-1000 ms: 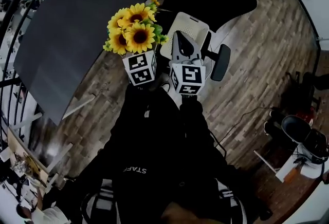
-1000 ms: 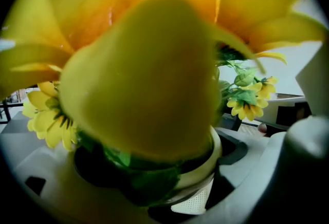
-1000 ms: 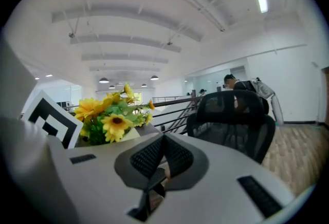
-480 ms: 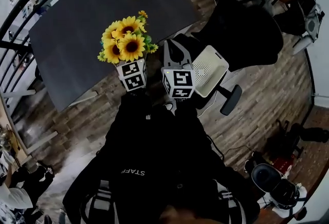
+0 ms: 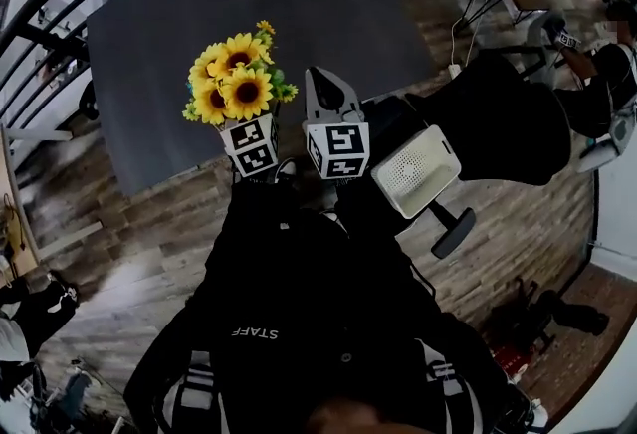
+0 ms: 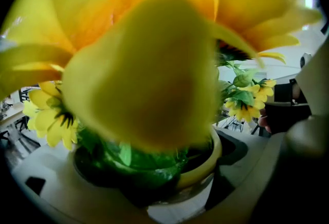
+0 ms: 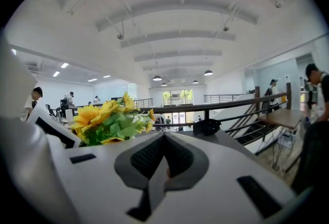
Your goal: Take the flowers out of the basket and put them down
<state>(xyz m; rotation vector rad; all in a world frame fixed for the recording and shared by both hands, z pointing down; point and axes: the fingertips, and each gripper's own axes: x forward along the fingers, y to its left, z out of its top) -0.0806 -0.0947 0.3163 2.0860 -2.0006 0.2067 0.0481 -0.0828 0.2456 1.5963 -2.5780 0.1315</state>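
A bunch of yellow sunflowers (image 5: 231, 84) with green leaves stands up out of my left gripper (image 5: 242, 113), held above the near edge of the dark grey table (image 5: 149, 44). In the left gripper view the blooms (image 6: 139, 58) fill the picture, and the left gripper (image 6: 149, 179) is shut on their green wrapped stems. My right gripper (image 5: 323, 86) sits just right of the bunch, shut and empty. Its own view shows the closed right gripper (image 7: 165, 142) with the sunflowers (image 7: 110, 120) to its left. The white basket (image 5: 416, 170) lies to the right, apart from both grippers.
A black office chair (image 5: 518, 118) stands right of the table, beside the basket. A seated person (image 5: 607, 64) is at the far right. Dark railings (image 5: 40, 34) run along the left. A black object (image 7: 207, 126) sits at the table's far end.
The head view has swung toward the table. Both grippers and the sunflowers now sit over the table's near edge, and the basket has dropped back to the right.
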